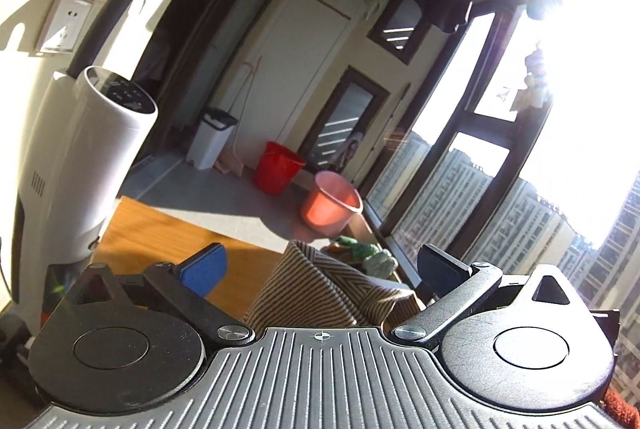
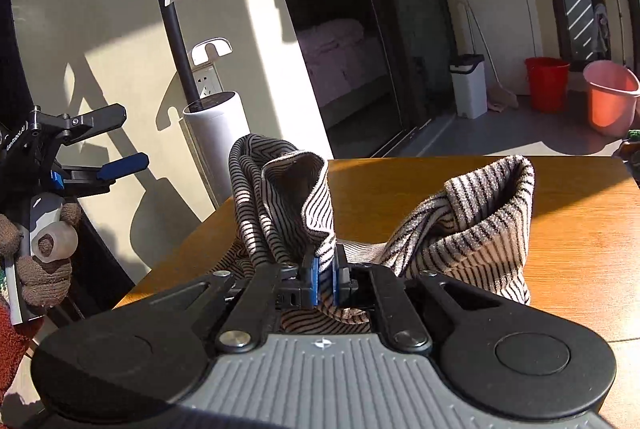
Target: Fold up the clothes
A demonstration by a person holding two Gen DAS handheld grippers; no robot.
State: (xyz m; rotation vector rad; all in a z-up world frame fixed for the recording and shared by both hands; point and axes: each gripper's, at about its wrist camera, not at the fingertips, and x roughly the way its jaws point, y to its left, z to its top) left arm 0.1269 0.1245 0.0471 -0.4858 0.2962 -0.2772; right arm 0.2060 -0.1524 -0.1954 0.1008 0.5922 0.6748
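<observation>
A black-and-white striped garment (image 2: 472, 225) is bunched up over the wooden table (image 2: 568, 213). My right gripper (image 2: 324, 279) is shut on a fold of it, and cloth rises on both sides of the blue pads (image 2: 315, 279). My left gripper (image 2: 130, 137) is off the table's left side, held by a gloved hand (image 2: 44, 269). It is open with nothing between its fingers. In the left wrist view the left gripper (image 1: 320, 261) stands wide open. The striped garment (image 1: 320, 293) shows beyond it over the table (image 1: 160, 241), not touched by the pads.
A white cylindrical appliance (image 2: 216, 133) and a black pole (image 2: 176, 29) stand by the wall left of the table. A red bucket (image 2: 546, 83), a pink bucket (image 2: 610, 101) and a white bin (image 2: 470, 85) sit on the floor behind. Windows (image 1: 480, 189) run along the right.
</observation>
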